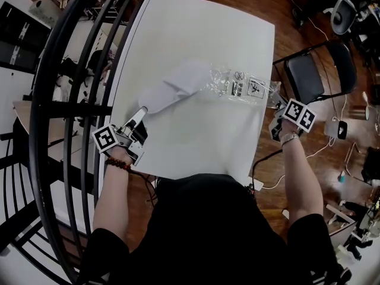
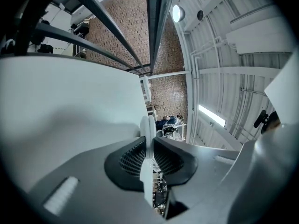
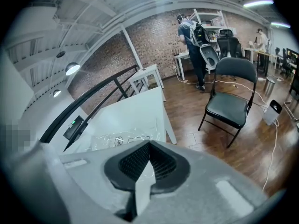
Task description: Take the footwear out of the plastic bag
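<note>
White slippers [image 1: 178, 85] lie on the white table [image 1: 196, 28], their toe end still inside a clear printed plastic bag [image 1: 237, 86]. My left gripper [image 1: 142, 110] is at the table's near-left, shut on the slippers' heel edge. In the left gripper view that thin white edge [image 2: 148, 125] stands pinched between the jaws of the left gripper [image 2: 148, 146]. My right gripper [image 1: 275, 104] hangs off the table's right edge at the bag's far end. In the right gripper view the bag [image 3: 124, 139] runs up to the right gripper [image 3: 146, 167], whose jaws are shut on a pale sliver of it.
A black folding chair [image 1: 314, 73] stands just right of the table, also seen in the right gripper view as the chair [image 3: 231, 104]. A black curved railing [image 1: 65, 100] runs along the table's left side. A person [image 3: 191, 36] stands far back by the desks.
</note>
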Motion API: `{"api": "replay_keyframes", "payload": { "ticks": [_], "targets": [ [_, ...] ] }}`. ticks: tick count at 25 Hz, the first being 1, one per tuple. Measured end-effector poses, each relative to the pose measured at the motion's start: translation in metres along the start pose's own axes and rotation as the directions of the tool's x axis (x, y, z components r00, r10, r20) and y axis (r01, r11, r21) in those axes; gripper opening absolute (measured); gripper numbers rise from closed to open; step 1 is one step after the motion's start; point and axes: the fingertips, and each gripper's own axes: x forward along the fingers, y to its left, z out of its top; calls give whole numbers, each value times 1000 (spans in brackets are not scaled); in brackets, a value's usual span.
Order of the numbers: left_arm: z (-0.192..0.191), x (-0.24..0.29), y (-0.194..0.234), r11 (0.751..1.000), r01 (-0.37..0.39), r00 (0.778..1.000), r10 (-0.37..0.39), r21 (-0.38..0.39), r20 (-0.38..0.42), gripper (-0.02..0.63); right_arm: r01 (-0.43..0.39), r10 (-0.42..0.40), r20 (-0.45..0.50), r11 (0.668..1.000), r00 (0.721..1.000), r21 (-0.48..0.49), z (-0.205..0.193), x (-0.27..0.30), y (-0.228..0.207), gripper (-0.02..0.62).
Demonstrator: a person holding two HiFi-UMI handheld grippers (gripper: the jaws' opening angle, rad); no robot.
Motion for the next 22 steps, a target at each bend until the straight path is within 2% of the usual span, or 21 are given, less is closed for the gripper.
{"api": "replay_keyframes", "payload": {
  "ticks": [9, 14, 19, 22],
  "targets": [
    [13, -3, 8, 1000, 6, 993, -3, -26, 120, 71, 42, -49, 62, 993, 997, 114, -8, -9, -10, -6],
    [19, -7, 14, 999, -8, 983, 17, -49, 184, 71, 86, -105, 81, 973, 991, 213, -27, -19, -15, -6],
    [16, -7, 23, 997, -42, 981, 53, -62, 184, 71, 71, -94, 69, 955, 993, 287, -52, -24, -6, -6],
    [15, -6, 27, 997, -77, 983, 81, -30, 165, 72, 63, -90, 79, 955, 993, 290, -58, -26, 1, -3]
  ]
}}
